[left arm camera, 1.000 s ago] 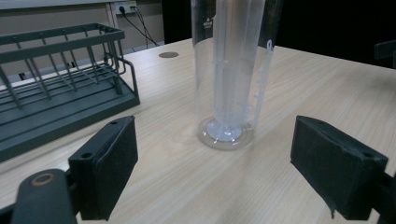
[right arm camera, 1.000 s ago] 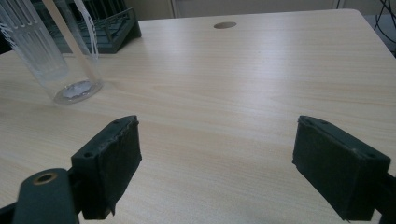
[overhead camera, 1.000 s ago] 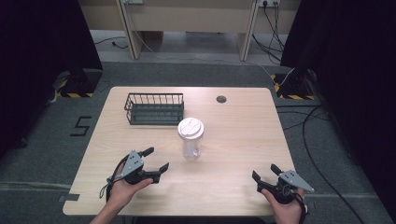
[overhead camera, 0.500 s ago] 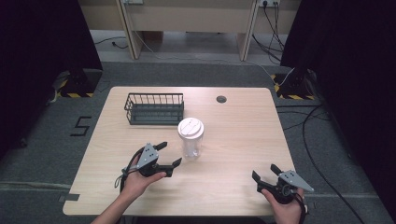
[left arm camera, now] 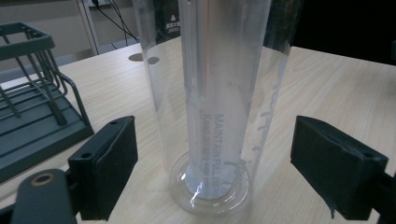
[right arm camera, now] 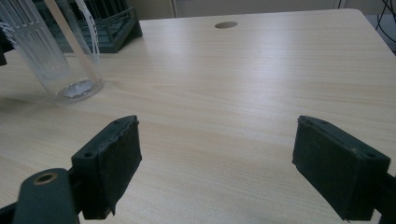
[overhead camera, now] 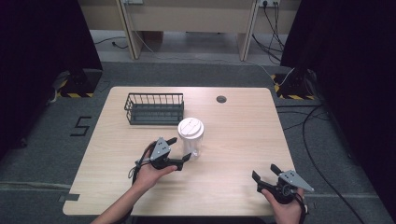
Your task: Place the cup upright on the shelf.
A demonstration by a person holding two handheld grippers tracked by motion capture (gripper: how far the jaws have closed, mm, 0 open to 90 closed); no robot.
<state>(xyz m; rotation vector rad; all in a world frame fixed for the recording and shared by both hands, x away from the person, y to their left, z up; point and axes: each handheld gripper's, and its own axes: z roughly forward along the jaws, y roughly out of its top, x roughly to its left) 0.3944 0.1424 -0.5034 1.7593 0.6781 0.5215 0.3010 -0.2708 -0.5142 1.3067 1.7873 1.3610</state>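
Since a second ago the left gripper (overhead camera: 180, 149) has slid forward across the desk (overhead camera: 243, 126) to the clear plastic tumbler (overhead camera: 191, 140) — its jaws now stand wide apart on either side of the tumbler's base, touching nothing. Upright, with a white lid (overhead camera: 190, 127), the tumbler stands just in front of the dark wire basket (overhead camera: 154, 108). At the near right edge, the right gripper (overhead camera: 265, 171) has not moved — jaws wide open, empty.
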